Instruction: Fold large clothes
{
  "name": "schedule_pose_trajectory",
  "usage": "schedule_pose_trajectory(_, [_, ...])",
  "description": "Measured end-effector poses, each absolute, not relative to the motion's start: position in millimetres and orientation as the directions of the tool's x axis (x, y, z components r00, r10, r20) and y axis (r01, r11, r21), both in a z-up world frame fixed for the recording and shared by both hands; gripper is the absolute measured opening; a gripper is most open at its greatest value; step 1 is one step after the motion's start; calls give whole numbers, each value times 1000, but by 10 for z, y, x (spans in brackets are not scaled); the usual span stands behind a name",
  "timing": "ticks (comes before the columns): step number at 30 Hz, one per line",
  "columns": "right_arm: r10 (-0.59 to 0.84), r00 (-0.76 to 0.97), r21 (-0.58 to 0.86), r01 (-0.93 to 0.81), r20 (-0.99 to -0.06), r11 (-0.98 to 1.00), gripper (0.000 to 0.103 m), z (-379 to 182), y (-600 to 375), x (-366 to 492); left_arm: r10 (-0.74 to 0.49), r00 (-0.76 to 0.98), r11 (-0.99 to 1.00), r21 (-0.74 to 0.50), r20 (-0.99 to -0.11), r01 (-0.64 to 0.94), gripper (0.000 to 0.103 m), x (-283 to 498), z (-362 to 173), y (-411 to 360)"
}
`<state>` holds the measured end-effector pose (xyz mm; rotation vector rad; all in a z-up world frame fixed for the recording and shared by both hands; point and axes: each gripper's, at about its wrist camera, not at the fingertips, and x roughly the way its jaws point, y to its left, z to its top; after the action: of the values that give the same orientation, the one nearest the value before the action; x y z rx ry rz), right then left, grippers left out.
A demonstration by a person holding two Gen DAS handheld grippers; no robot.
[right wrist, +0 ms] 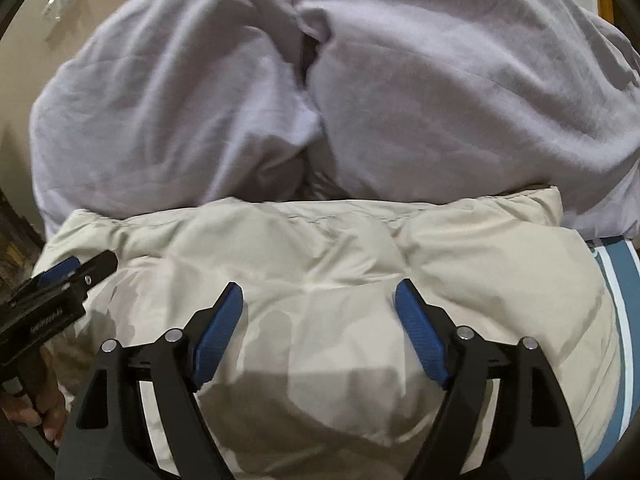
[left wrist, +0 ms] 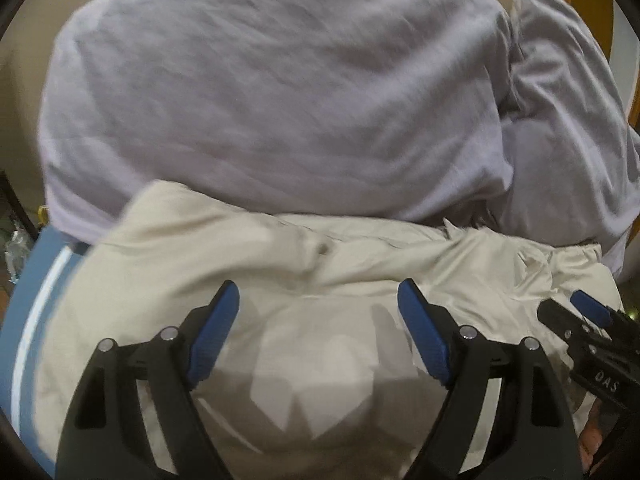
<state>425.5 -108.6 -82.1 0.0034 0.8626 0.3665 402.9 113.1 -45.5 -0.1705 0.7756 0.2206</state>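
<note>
Grippers first: left gripper, black frame with blue ribbed pads, hangs over the near part of the cream puffy quilted jacket, jaws wide apart, nothing between them. Its shadow falls on the fabric right below. Right gripper, same build, also spread wide and empty, over the same jacket further right. In the left wrist view the right gripper shows at the right edge, low over the jacket's crumpled right part; one blue pad visible there. In the right wrist view the left gripper shows at the left edge over the jacket's left corner, with a bit of the person's hand under it; cannot tell from that angle whether the tip touches the fabric.

Jacket lies spread across the near half of both views, puffy, wrinkled, a stitched seam running left-right across its far part. It rests on a blue bedsheet with white stripes, visible at left edge in left view and at right edge in right view.

Just beyond the jacket, touching its far edge, two bulky lavender-grey fabric pillows sit side by side; the gap between them shows in the right view. Beige wall behind, with a white wall switch plate far left. Orange wooden frame far right.
</note>
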Motion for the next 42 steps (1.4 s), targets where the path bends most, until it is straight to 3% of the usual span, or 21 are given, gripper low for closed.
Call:
schedule_pose_trajectory(11, [286, 630, 73, -341, -722, 937, 90, -1018, -920, 4338, 219, 643, 945, -6, -733, -328, 82, 4037, -785, 1436])
schedule_pose_trajectory(33, [319, 649, 127, -326, -691, 937, 95, -1259, -1019, 4448, 227, 653, 943, -4, -722, -332, 89, 4192, -1159, 1521])
schedule_pose_trajectory(42, [249, 601, 96, -274, -760, 957, 96, -1017, -1257, 4509, 213, 618, 944, -5, -757, -331, 89, 4121, -1008, 1552])
